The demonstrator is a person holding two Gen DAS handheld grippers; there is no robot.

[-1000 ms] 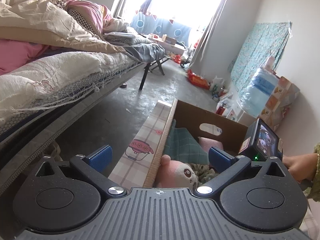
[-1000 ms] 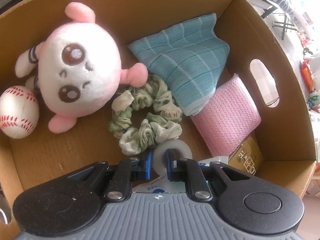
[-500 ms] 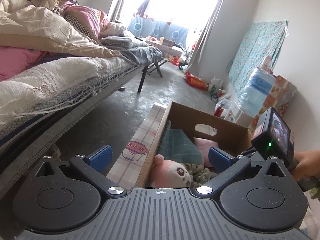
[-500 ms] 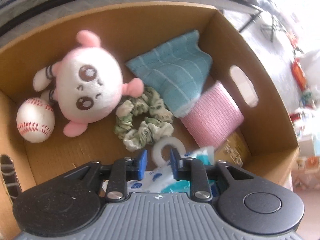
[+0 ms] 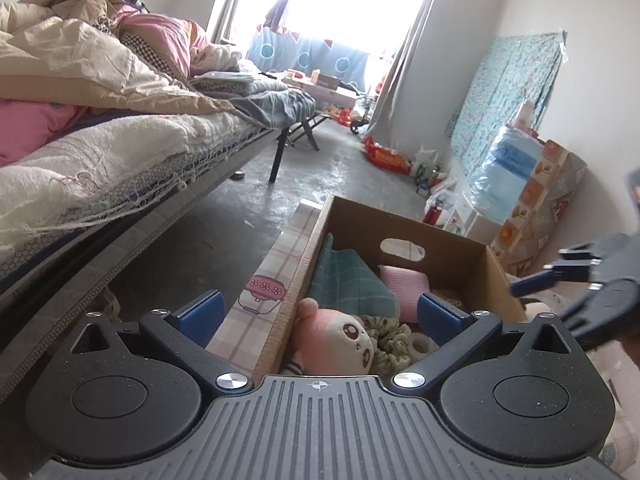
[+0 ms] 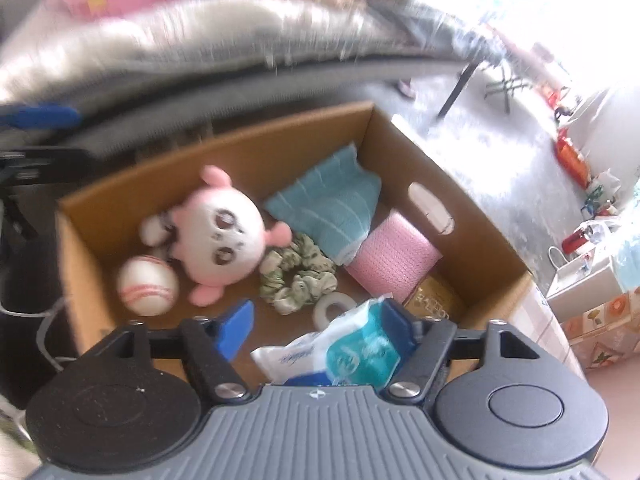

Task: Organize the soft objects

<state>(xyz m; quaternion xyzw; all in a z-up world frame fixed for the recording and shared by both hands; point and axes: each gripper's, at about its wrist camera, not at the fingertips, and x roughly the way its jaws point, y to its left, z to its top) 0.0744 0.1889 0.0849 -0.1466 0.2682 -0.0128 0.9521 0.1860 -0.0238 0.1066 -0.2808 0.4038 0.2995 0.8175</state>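
Beside pink sponge (image 6: 394, 258): blurred-print gold packet (image 6: 434, 300).

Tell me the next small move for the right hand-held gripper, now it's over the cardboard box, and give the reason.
Probably carry the right hand-held gripper clear of the cardboard box toward the next loose soft item. Its jaws have just been opening and grip nothing; the white tape ring lies on the box floor beside the green scrunchie. The left hand-held gripper also stands open and empty.
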